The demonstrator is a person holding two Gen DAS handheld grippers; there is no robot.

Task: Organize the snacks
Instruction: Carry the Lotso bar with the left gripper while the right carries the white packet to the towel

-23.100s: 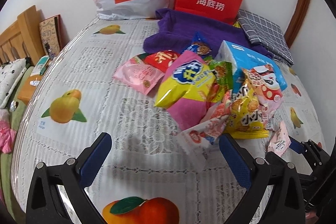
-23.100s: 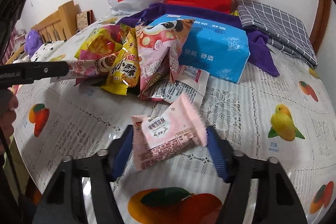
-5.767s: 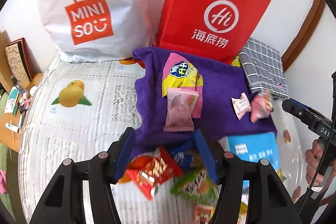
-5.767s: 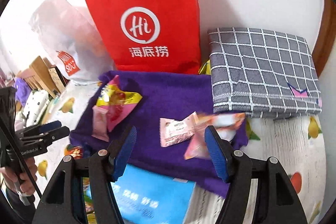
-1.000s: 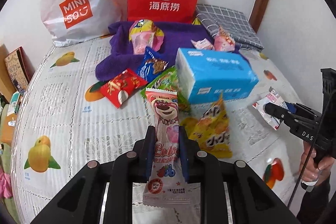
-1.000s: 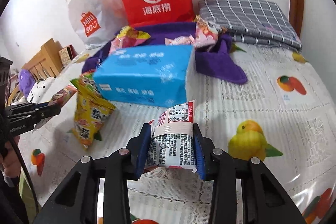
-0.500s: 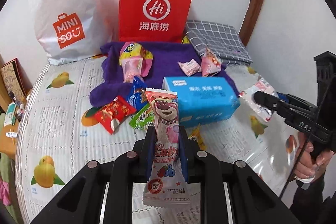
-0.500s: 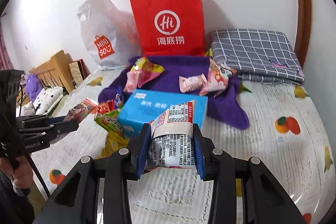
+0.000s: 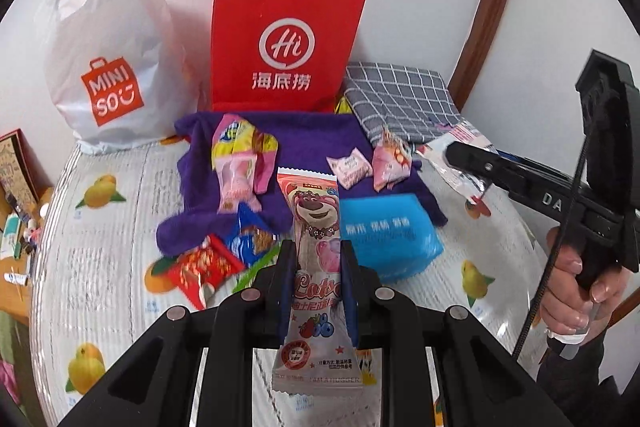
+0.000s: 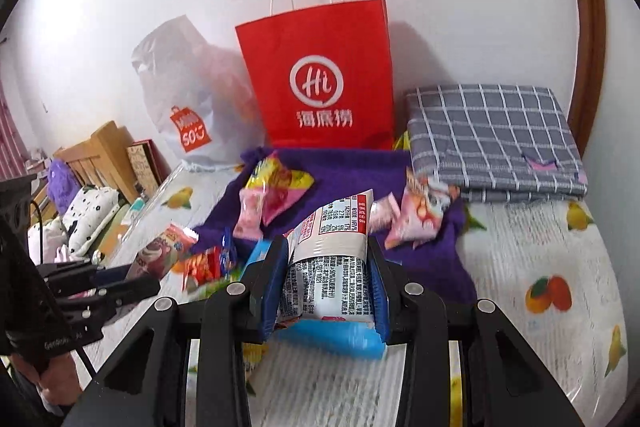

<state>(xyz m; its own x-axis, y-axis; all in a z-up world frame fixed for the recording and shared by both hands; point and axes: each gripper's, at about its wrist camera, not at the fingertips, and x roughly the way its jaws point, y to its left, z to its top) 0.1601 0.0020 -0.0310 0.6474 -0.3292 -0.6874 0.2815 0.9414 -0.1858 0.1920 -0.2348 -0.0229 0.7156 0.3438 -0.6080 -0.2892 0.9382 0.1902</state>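
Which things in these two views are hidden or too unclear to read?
- Right wrist view: front of the white packet faces away; only its printed back shows.
- Right wrist view: blue tissue pack mostly hidden behind the right gripper.
- Left wrist view: green packet cut off by the left gripper.

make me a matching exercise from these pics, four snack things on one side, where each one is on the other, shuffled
Things:
1. bear-print packet
2. white packet with printed text
3. blue tissue pack
4. yellow and pink bag

Places:
A. lying on the purple towel
B. clamped in the right gripper
C. resting on the fruit-print tablecloth
D. clamped in the left gripper

Pairs: 1-D, 2-B, 3-C, 4-A
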